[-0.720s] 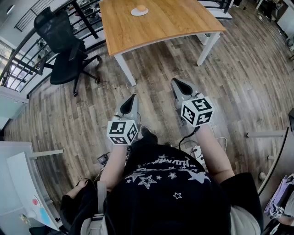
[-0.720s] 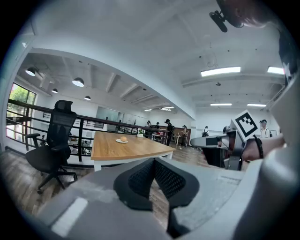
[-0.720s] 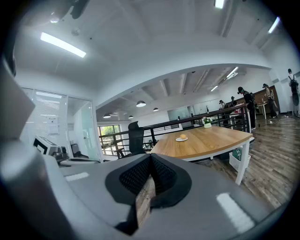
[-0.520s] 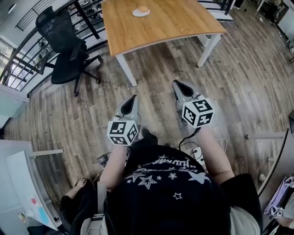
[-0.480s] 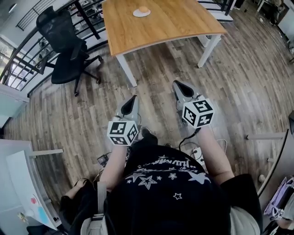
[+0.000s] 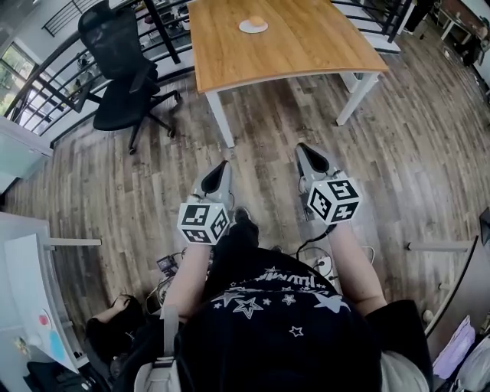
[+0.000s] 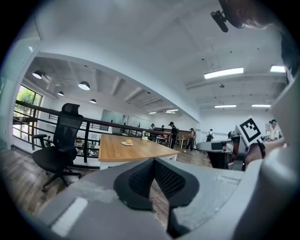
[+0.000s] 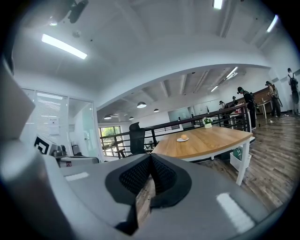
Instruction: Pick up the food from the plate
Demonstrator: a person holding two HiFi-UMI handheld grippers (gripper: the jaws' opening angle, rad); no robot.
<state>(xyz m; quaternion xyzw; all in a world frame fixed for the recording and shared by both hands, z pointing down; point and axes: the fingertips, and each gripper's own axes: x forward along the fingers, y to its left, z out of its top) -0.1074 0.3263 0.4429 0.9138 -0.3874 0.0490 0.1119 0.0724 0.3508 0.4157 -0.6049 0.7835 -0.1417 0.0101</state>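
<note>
A person in a black star-printed shirt point(image 6: 268, 321) stands on a wood-plank floor point(image 6: 429, 153) of an open office, one handheld gripper in each hand, both pointed toward a wooden table point(image 6: 306, 53) ahead. The left gripper point(image 6: 223, 164) and the right gripper point(image 6: 303, 147) are held side by side at waist level, well short of the table's near edge. Each carries its marker cube just above the hand.

The left gripper's point(image 7: 153, 161) own view shows its black ribbed pads pressed tip to tip with nothing caught between them. The right gripper's point(image 8: 150, 156) pads are likewise closed together and empty.

The food point(image 6: 257, 22), a small rounded orange-brown piece, sits on a white plate point(image 6: 246, 29) toward the far side of the tabletop, well apart from both tools. In the left gripper view the plate point(image 7: 124, 144) and food point(image 7: 128, 141) show on the table point(image 7: 136, 150) beyond the closed jaws. In the right gripper view the food point(image 8: 183, 137) rests on its plate point(image 8: 179, 140) on the table point(image 8: 211, 140), near a small potted plant point(image 8: 207, 123) by the far edge.

A black office chair point(image 6: 122, 69) stands to the left of the table, beside a dark railing point(image 6: 46, 76). Cables point(image 6: 321, 262) lie on the floor by the person's feet. Several people point(image 8: 243, 101) stand in the distance beyond the railing.
</note>
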